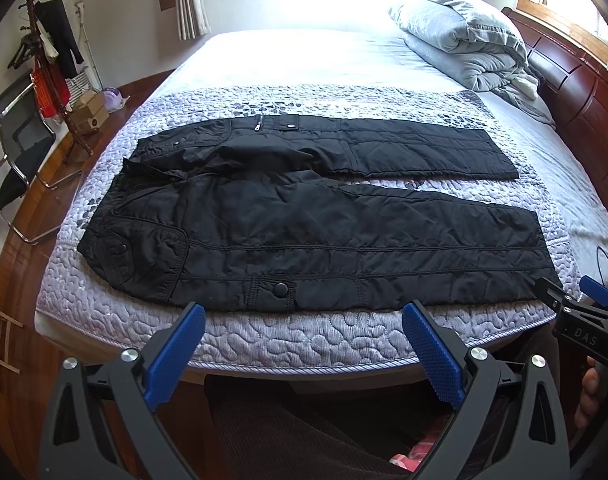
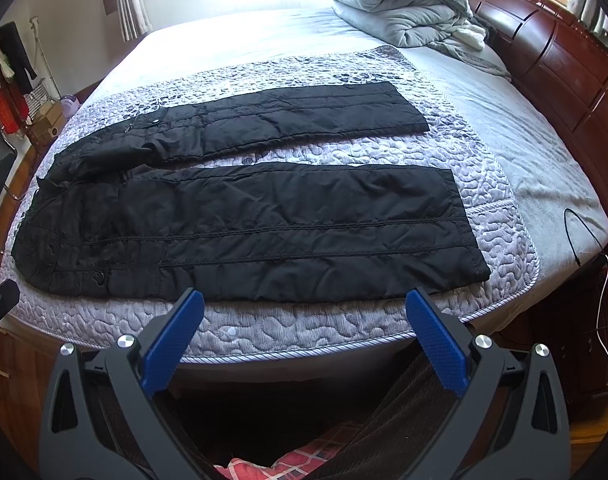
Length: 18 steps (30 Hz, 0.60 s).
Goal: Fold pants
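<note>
Both your left gripper (image 1: 304, 320) and right gripper (image 2: 304, 308) gape empty; the pants (image 1: 304, 232) look padded, soft, likely slippery, so pinch the near leg's thick hem and waistband.

The pants (image 1: 304, 220) are plain black with stitched seam lines, lying on a lilac-grey quilt (image 1: 304, 336) patterned with pebble shapes — darker purple blotches toward its far edge. Both tongs — left (image 1: 304, 312) and right (image 2: 304, 296) — are black with blue textured pads (image 1: 432, 356); the headboard (image 2: 564, 68) is reddish-brown wood.
</note>
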Motion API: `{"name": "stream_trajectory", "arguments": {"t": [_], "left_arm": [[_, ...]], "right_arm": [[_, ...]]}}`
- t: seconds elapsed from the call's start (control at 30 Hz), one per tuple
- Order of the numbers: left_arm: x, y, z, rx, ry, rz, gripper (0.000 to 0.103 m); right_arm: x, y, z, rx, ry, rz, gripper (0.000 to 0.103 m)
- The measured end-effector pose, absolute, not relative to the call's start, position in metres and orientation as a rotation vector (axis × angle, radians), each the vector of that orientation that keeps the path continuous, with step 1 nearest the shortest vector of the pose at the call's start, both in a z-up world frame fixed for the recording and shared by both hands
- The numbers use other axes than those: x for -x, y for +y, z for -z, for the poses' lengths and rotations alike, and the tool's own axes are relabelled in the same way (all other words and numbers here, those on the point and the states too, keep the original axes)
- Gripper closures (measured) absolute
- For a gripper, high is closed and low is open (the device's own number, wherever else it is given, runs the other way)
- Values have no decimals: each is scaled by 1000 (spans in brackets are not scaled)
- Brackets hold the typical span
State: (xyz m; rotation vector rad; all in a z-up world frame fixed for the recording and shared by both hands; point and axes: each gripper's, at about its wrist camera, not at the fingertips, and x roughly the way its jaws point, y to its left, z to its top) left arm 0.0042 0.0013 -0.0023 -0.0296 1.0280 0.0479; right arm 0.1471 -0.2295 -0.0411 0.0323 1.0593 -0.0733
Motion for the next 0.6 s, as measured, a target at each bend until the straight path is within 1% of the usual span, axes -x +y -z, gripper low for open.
{"name": "stream_trajectory", "arguments": {"t": [0.43,0.6], "left_arm": [[-10,2,6,29,1035,-49,4],[-35,23,7,38,1026,-31,4]], "right_arm": [[-155,-231,48,-28,1076,72,2],[-183,-253,39,-10,1046,86,2]]}}
